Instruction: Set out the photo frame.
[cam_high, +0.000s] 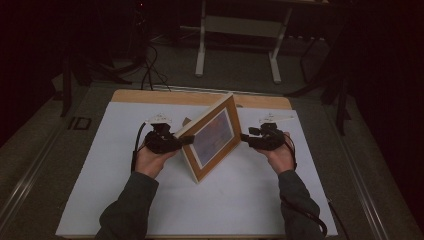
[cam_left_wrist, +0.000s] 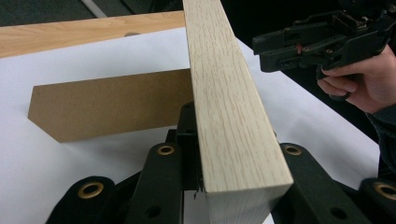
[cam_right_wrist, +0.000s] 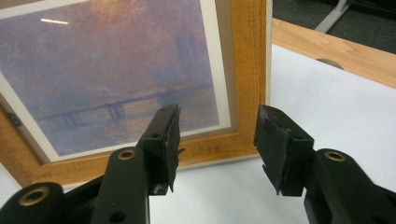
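A dim lab or test room, by the look of it; a wooden table covered with a white sheet stands on grey carpet; loose black cables trail past the far edge; a white metal stand sits beyond.

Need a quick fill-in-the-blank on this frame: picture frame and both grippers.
1. The left gripper is shut on the wooden picture frame's ____.
2. The right gripper's fingers are ____.
3. The brown fibreboard stand rests on the ____ table cover.

Answers: edge; open; white
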